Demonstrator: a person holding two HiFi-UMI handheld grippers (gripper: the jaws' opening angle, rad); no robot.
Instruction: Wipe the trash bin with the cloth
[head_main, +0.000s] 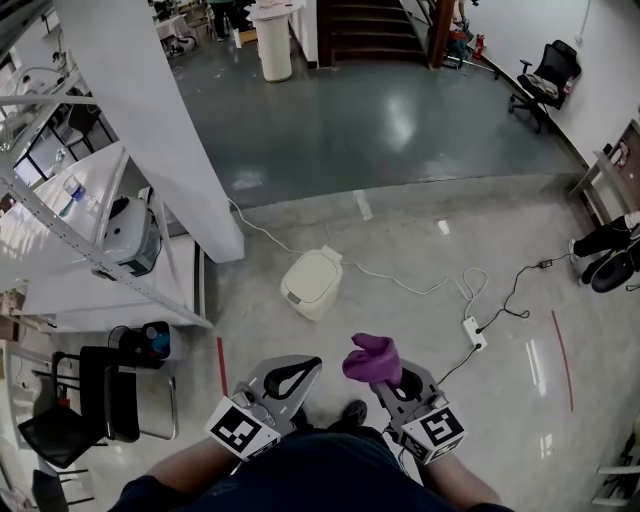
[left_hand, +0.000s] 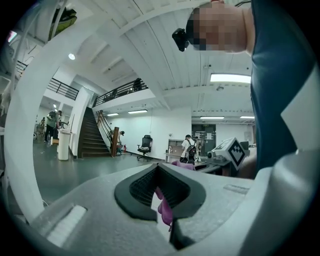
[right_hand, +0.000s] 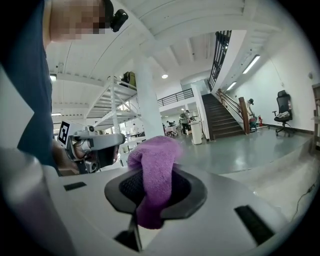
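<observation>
Setting, head view: open hall with a glossy floor (head_main: 400, 130); a loose cable (head_main: 400, 282) ran across it to a power strip (head_main: 475, 333).
Trash bin, head view: small white lidded trash bin (head_main: 313, 283) stood on the floor, ahead of both tools and well apart from them, slightly nearer the left one.
Tongs, head view: left gripper (head_main: 304, 370) and right gripper (head_main: 388, 374) were held low and close to the body, pointing forward; purple cloth (head_main: 372, 358) was bunched at the right tips.
Left gripper view: jaw tips met, with nothing clamped at the tips. A purple sliver (left_hand: 165, 210) showed in the slot lower down; I could not tell whether it was pinched there or lay behind. Bin not in view.
Right gripper view: jaws clamped on the cloth, which stood above the pads in a wad and hung below them. Bin not in view.
Step (judgement): cloth in hand, approach to the bin pending; no wiping contact yet.
Next move (judgement): walk or reach forward, lower the right tool until the wad touches the lid, and keep the clamp firm. The left tool may need to steady the light bin.
</observation>
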